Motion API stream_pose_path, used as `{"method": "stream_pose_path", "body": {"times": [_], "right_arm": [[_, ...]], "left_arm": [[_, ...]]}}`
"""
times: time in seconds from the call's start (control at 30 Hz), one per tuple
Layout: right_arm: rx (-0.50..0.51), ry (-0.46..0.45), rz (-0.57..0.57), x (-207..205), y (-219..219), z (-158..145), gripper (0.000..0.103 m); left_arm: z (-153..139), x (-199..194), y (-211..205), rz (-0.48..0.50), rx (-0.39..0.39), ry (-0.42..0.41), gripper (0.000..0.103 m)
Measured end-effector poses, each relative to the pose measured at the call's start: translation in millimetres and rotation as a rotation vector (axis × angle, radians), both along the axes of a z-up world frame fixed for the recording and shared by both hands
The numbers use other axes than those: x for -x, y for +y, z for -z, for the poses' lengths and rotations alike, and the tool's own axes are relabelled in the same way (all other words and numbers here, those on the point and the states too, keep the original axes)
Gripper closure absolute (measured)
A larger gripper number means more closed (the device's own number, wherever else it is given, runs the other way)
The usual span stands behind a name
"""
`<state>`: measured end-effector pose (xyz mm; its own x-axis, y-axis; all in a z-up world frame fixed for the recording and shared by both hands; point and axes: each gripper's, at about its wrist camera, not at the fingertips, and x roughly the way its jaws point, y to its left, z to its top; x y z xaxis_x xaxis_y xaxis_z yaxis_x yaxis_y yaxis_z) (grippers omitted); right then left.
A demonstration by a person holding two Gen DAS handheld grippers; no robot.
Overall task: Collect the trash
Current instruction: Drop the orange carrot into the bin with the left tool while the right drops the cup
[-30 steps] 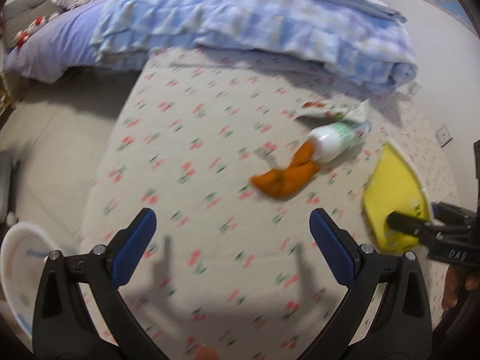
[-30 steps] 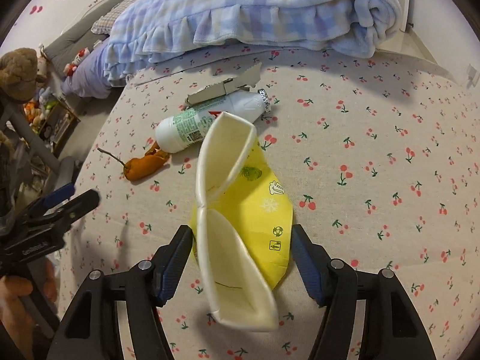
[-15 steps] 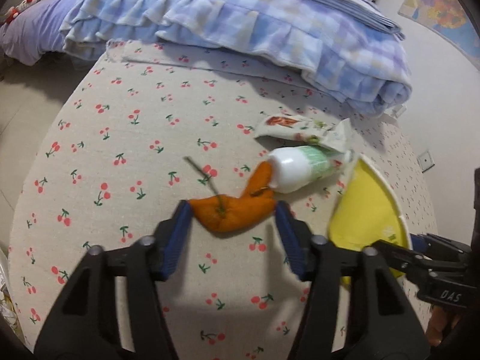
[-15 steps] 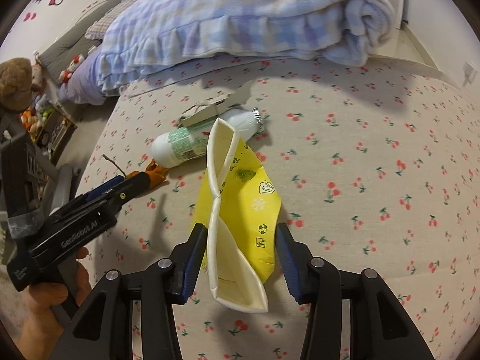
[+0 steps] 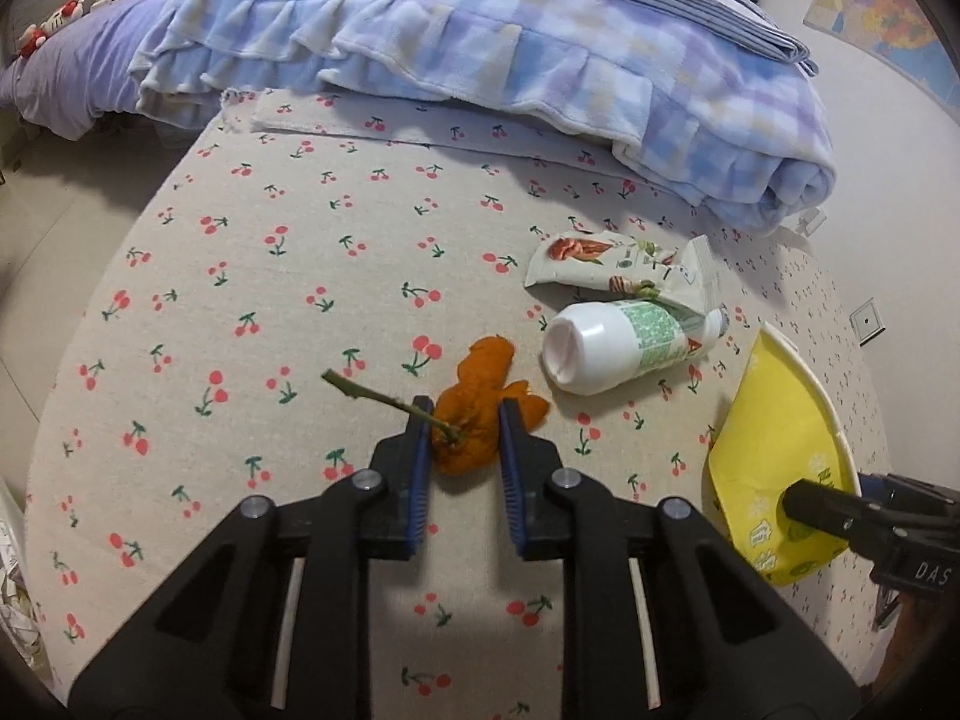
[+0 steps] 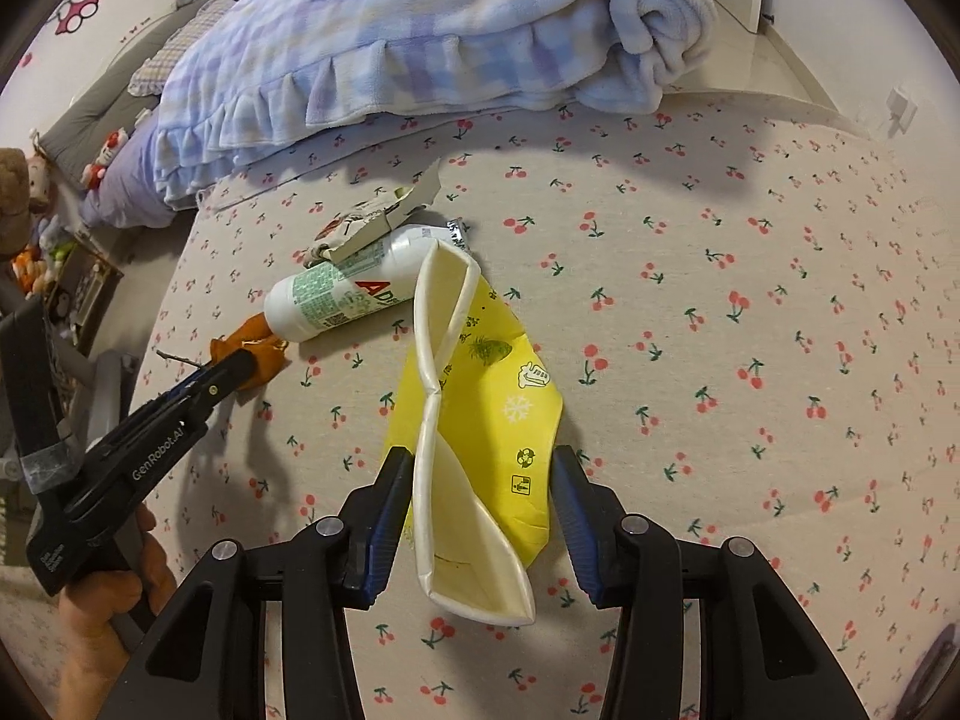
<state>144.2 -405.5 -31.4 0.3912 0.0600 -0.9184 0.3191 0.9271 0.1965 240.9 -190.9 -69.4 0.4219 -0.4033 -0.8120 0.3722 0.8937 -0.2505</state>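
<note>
Four pieces of trash lie on the cherry-print sheet (image 5: 252, 276): an orange peel (image 5: 474, 414), a white bottle (image 5: 624, 342), a printed wrapper (image 5: 618, 267) and a crushed yellow cup (image 6: 486, 420). Left gripper (image 5: 461, 420): its blue pads sit narrowly apart on either side of the peel's near end, touching or almost touching it; whether the peel is actually pinched cannot be told. A green stem (image 5: 372, 396) juts from the peel to the left, crossing the left pad. The peel's far lobe lies just beside the bottle's base. The wrapper rests against the bottle's far side, partly overlapping it. Right gripper (image 6: 483, 474): jaws about half open, straddling the lower part of the cup; the left pad is at or against the cup's cream rim, while a narrow strip of sheet shows between the right pad and the yellow wall, so no firm hold is evident. The cup's upper end hides the bottle's neck in the right view. In the left view the cup (image 5: 780, 456) is partly covered by the right gripper's fingers (image 5: 840, 507), which are cut off at the frame edge. In the right view the left gripper (image 6: 234, 369) conceals most of the peel (image 6: 252, 336), and the bottle (image 6: 342, 300) label is only partly legible. A folded plaid blanket (image 5: 480, 42) lies across the far part of the sheet, well apart from the trash.
</note>
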Motion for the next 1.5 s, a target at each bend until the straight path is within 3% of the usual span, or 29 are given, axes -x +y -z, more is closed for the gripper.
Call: {"method": "stream_pose_path", "body": {"times": [0.27, 0.67, 1.1, 1.5], "right_arm": [[0.027, -0.063, -0.014, 16, 6, -28, 0.055], [0.035, -0.123, -0.108, 31, 51, -53, 0.055], [-0.054, -0.21, -0.177, 33, 121, -79, 0.055], [-0.139, -0.233, -0.278, 8, 216, -69, 0.055]], "left_arm": [[-31, 29, 13, 0.036, 0.025, -0.034, 0.082], [-52, 65, 77, -0.047, 0.072, 0.003, 0.082], [-70, 84, 177, -0.212, 0.052, -0.01, 0.082], [-67, 83, 267, -0.369, 0.056, 0.053, 0.081]]}}
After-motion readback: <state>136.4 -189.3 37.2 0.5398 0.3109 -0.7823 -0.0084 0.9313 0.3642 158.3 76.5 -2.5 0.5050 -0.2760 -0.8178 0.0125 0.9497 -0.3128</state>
